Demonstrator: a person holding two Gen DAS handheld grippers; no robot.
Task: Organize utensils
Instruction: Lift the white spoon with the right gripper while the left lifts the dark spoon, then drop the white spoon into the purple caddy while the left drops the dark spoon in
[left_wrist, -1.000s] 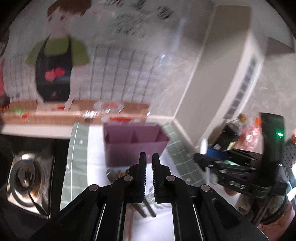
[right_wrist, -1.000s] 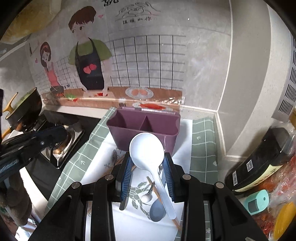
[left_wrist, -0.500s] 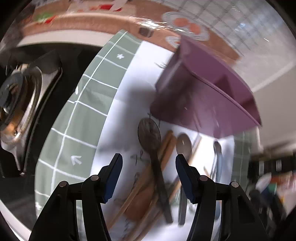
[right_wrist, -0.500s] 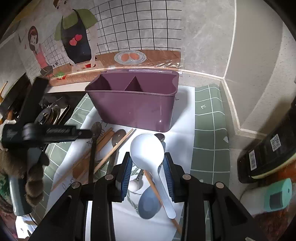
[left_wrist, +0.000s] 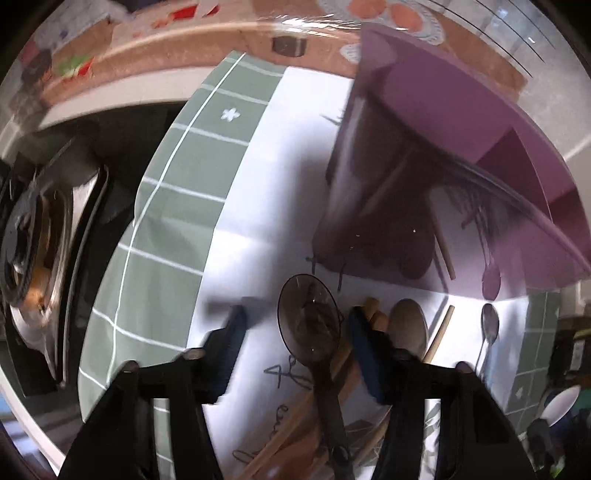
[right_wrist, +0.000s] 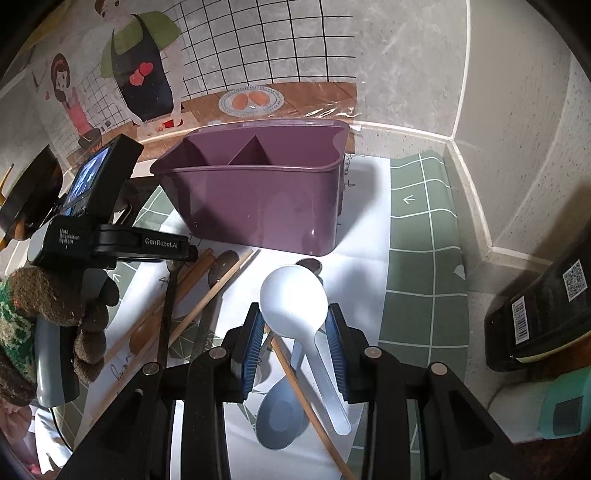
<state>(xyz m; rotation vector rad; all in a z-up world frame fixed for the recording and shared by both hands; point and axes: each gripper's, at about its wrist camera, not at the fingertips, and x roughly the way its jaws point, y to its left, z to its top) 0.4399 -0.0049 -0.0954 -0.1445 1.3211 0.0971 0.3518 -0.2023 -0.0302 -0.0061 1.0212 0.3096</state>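
A purple divided utensil holder (right_wrist: 258, 199) stands on the white mat, also in the left wrist view (left_wrist: 424, 192). Loose utensils lie in front of it: wooden chopsticks (right_wrist: 207, 295), spoons and a grey-blue spoon (right_wrist: 277, 417). My left gripper (left_wrist: 295, 332) is open, low over the mat, its fingers either side of a dark spoon (left_wrist: 310, 325); it shows in the right wrist view (right_wrist: 110, 240). My right gripper (right_wrist: 293, 332) is shut on a white plastic spoon (right_wrist: 295, 299), bowl forward, held above the pile.
A gas stove burner (left_wrist: 26, 236) sits left of the green checked mat (left_wrist: 173, 206). A dark bottle (right_wrist: 543, 310) and a teal container (right_wrist: 565, 406) stand at the right. The wall corner (right_wrist: 458, 140) is behind the holder.
My left gripper opened, tilted down and dropped over the dark spoon. My right gripper moved down and closer to the holder, still holding the white spoon.
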